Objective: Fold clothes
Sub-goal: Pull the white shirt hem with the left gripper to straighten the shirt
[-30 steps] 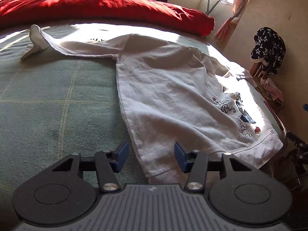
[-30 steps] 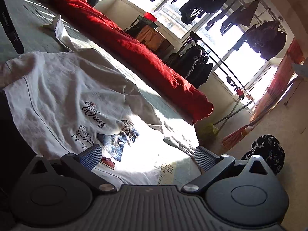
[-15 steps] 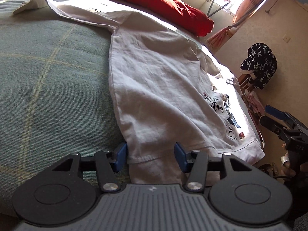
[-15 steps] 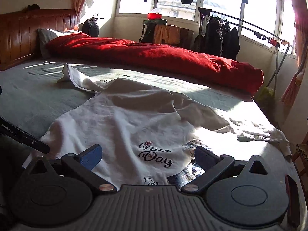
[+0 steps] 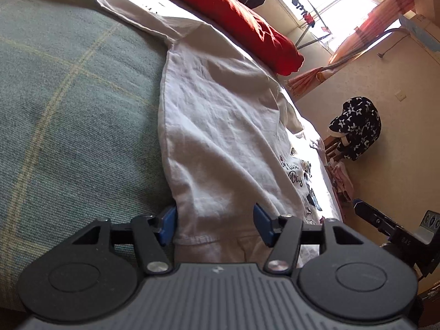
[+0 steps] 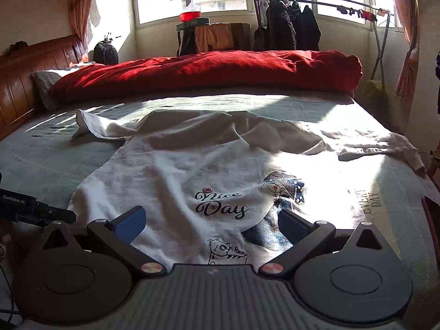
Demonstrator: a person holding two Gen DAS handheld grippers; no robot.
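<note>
Left gripper (image 5: 214, 224), jaws apart, straddled the white shirt's (image 5: 220, 126) hem corner; shirt ran toward 12 o'clock, hem nearest; right gripper (image 6: 211, 224) gaped likewise.

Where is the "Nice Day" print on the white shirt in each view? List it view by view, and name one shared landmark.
Left wrist: "Nice Day" print sits right of centre, near the white shirt's far edge, seen sideways.
Right wrist: print lies at centre, just beyond the open fingers.
Shared landmark: red duvet along the bed's far side.
</note>
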